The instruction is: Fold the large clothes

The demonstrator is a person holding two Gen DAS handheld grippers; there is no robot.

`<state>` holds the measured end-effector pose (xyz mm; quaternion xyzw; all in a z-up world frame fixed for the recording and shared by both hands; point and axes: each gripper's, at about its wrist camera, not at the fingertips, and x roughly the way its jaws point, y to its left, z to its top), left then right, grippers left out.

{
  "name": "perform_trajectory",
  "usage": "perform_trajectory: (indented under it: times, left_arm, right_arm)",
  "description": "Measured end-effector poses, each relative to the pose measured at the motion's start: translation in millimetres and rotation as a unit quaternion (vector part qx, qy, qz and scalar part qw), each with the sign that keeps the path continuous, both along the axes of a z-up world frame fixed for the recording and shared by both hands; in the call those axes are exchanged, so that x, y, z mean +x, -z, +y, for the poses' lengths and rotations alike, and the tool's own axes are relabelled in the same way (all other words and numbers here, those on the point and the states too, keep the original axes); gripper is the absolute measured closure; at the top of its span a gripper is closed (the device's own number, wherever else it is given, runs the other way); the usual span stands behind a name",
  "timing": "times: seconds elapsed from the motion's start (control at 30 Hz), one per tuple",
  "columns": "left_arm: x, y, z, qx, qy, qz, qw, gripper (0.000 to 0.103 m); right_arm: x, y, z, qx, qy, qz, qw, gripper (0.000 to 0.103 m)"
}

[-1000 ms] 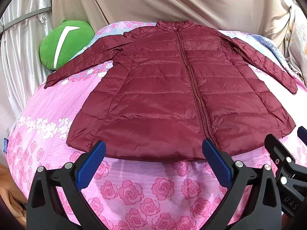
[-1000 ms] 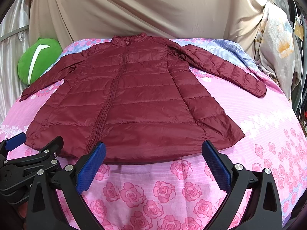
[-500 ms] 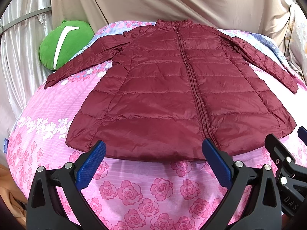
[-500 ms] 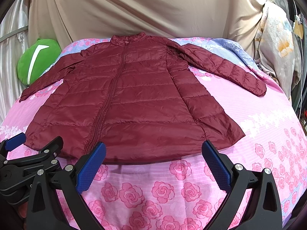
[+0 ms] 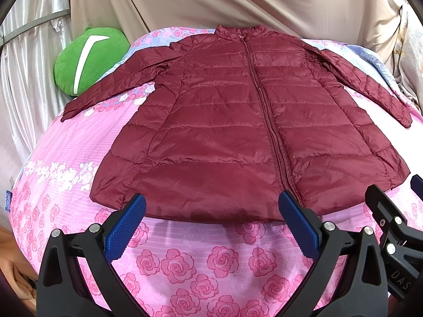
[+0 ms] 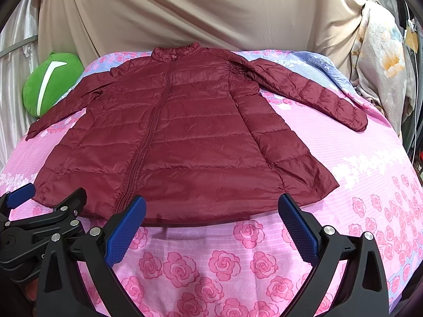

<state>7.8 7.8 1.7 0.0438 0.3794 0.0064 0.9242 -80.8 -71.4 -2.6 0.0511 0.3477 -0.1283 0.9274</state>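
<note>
A maroon quilted jacket (image 5: 238, 132) is seen spread flat and face up, zipped shut, on a pink rose-print bedspread (image 5: 211, 264), its hem lying just ahead of both tools and its collar at the far end. Both sleeves are laid out to the sides, the one ahead-right of the right gripper (image 6: 211, 222) ending near a draped floral cloth (image 6: 380, 60). Both the left gripper (image 5: 211, 222) and the right are held spread wide, with nothing between the blue pads, just short of the hem and not touching it. The padded shell is judged light, soft and puffy, its shiny fabric probably slippery, so a pinch through a full thickness of cuff or hem corner would likely be needed rather than a skim of the surface. No fold is yet made. A green cushion (image 5: 87, 58) is seen far ahead-left, beyond the left sleeve, against a beige backdrop (image 6: 198, 10)
</note>
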Motion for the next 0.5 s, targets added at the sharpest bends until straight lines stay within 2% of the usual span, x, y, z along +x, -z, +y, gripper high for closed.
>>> perform_trajectory:
  times: [0.2,0.5]
  left_arm:
    - [3.1,4.5,-1.3,-0.002,0.004,0.005,1.0000,0.005]
    - [27.6,4.1,1.5,-0.013,0.002,0.010,0.9999,0.005]
  right_arm:
    - [4.2,4.1,-0.2,0.003,-0.003,0.005,1.000,0.005]
    - [19.2,9.2,-34.4,0.012,0.016,0.008,1.000,0.005]
